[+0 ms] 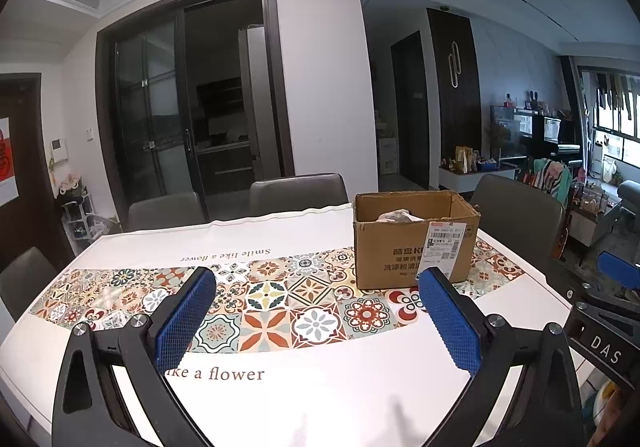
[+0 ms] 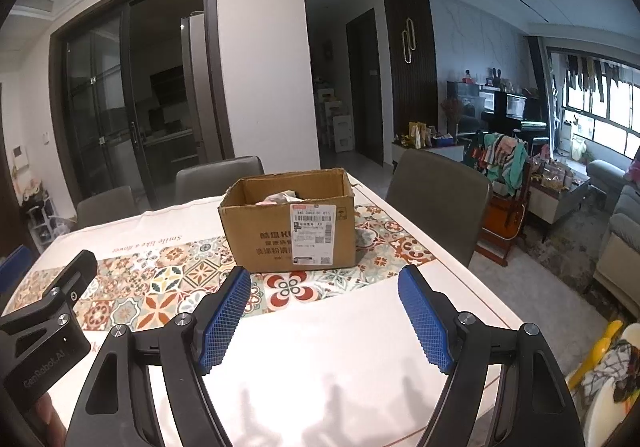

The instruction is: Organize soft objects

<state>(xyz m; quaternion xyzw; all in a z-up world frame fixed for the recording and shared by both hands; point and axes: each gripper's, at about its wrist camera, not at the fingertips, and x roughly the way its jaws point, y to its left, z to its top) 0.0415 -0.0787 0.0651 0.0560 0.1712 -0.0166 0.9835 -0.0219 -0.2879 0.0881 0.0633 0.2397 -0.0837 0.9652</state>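
Left gripper spread wide, nothing between the pads. Right gripper likewise wide and bare, above the table's near edge. Beyond, open cardboard box toward the far right corner, crumpled soft things inside.

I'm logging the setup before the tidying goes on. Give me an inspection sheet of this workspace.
Surface: table under a white cloth with a patterned tile band.
Job's things: open cardboard box on the band; pale crumpled items inside, unclear what.
Clutter: nothing seen on the table.
Grippers: left gripper and right gripper both open, empty, above the cloth.
Cables: nothing seen.
Surroundings: grey chairs, glass sliding door, living room at right.
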